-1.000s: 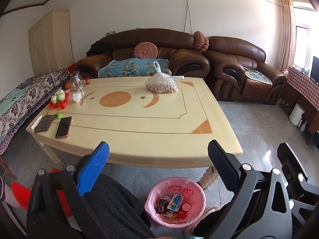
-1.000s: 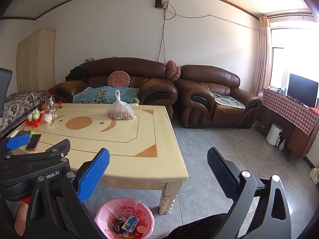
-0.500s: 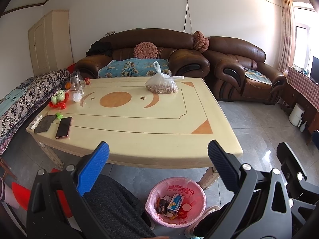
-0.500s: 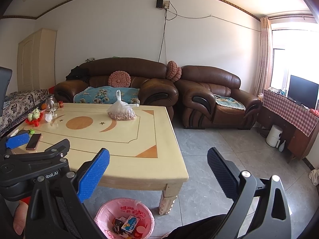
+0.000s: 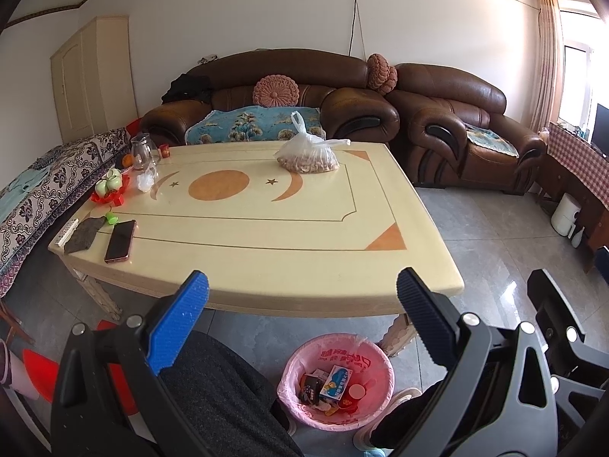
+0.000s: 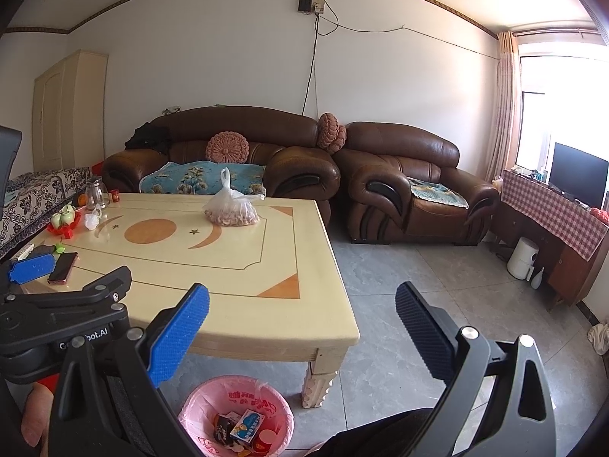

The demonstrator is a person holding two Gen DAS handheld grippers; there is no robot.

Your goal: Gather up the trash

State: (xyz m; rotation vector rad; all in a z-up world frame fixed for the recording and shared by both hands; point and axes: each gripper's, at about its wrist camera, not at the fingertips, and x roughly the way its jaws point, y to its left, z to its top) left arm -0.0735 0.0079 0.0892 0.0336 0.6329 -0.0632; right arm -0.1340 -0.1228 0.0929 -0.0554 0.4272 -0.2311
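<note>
A pink-lined trash bin (image 5: 335,377) (image 6: 236,415) stands on the floor at the near corner of the cream table (image 5: 289,259) (image 6: 243,297), with a blue box and other wrappers inside. My left gripper (image 5: 300,304) hangs open above the table's front edge, nothing between its fingers. My right gripper (image 6: 302,316) is open too, held over the table's right corner and the floor. A crumpled white scrap (image 5: 146,181) (image 6: 91,221) lies at the table's far left by a glass jug (image 5: 142,150).
A clear bag of nuts (image 5: 310,156) sits mid-table at the back. A phone (image 5: 120,240), dark cloth and red fruit tray (image 5: 110,190) line the left edge. Brown sofas (image 6: 411,186) stand behind. The person's knees (image 5: 220,392) are beneath both grippers. Tiled floor lies to the right.
</note>
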